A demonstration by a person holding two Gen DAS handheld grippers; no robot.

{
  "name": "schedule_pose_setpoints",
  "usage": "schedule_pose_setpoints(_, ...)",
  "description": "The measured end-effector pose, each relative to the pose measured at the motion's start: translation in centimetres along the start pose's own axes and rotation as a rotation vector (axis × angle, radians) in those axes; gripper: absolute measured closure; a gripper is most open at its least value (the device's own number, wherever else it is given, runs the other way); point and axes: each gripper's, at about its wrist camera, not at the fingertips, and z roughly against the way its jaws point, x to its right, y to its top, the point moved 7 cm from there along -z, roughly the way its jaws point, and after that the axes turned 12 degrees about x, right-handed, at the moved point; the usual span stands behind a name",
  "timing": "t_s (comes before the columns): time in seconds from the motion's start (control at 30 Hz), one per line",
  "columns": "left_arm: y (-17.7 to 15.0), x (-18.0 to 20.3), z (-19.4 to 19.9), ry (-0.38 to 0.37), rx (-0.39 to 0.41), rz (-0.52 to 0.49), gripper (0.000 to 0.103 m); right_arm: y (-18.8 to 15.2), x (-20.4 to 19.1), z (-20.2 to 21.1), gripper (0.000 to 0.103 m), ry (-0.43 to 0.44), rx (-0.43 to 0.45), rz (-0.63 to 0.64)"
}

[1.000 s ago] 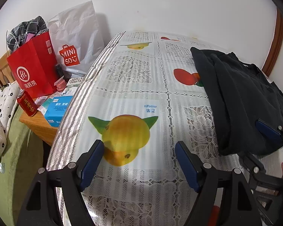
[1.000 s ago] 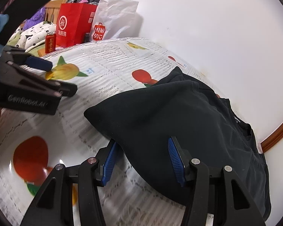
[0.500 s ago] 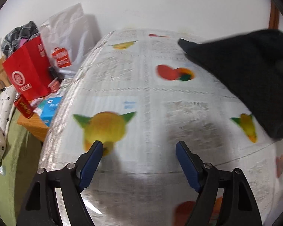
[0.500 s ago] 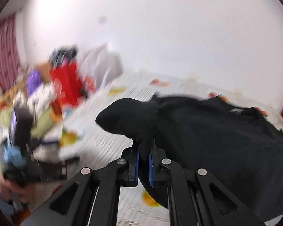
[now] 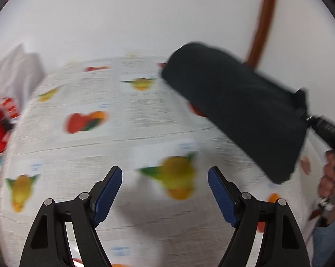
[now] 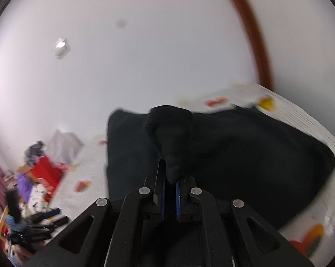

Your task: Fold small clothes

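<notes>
White wall behind, fruit-print tablecloth (image 5: 100,146) on the table. 1 black garment (image 5: 238,111), lifted off the cloth toward the table's far right edge, hanging limp from the right gripper (image 6: 169,191), jaws pinched tight on a fabric fold. Left gripper (image 5: 165,191) wide open, nothing btwn pads, over the near edge. Looks soft, light, floppy, not fragile; best grabbed at corners/hem w/ both grippers. 2 grippers, 1 red bag (image 6: 46,171).

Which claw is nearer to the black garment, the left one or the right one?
Right. The right claw is shut on a fold of the black garment. The left claw is open over the tablecloth, apart from it.
</notes>
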Motion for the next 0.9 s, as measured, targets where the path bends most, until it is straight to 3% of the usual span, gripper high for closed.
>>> schedule_pose_setpoints(0.07, -0.2, 2.6, -0.4, -0.049, -0.01, -0.022, 0.025, -1.7, 2.3, 0.1, 0.097, -0.053, -0.057, 0.0)
schedule_pose_setpoints(0.23, -0.9, 8.4, -0.7, -0.159, -0.022, -0.094, 0.025, -3.2, 4.0, 1.1, 0.091, -0.056, -0.103, 0.05)
schedule_pose_setpoints(0.33, -1.2, 11.0, -0.6, -0.207, -0.029, -0.133, 0.025, -2.0, 4.1, 1.7, 0.074, -0.036, -0.086, 0.071)
schedule_pose_setpoints(0.4, -1.4, 12.2, -0.7, -0.234, -0.04, -0.142, 0.025, -1.2, 4.3, 1.2, 0.048, -0.014, -0.076, 0.07)
schedule_pose_setpoints(0.43, -1.5, 13.0, -0.9, -0.247, -0.049, -0.144, 0.025, -1.0, 4.2, 1.2, 0.046, -0.01, -0.074, 0.07)
schedule_pose_setpoints(0.63, -2.3, 16.2, -2.9, -0.27, -0.087, -0.148, 0.026, -0.6, 5.2, -1.2, 0.049, -0.063, -0.125, 0.098)
schedule_pose_setpoints(0.7, -2.3, 16.8, -3.5, -0.268, -0.093, -0.147, 0.031, -1.2, 5.4, -1.8, 0.073, -0.052, -0.152, 0.117)
schedule_pose_setpoints(0.77, -2.4, 17.3, -4.1, -0.265, -0.102, -0.142, 0.039, -1.6, 5.5, -1.9, 0.084, -0.04, -0.156, 0.139)
schedule_pose_setpoints(0.9, -2.4, 17.4, -4.9, -0.246, -0.108, -0.121, 0.053, -2.3, 5.4, -2.3, 0.088, -0.039, -0.162, 0.191)
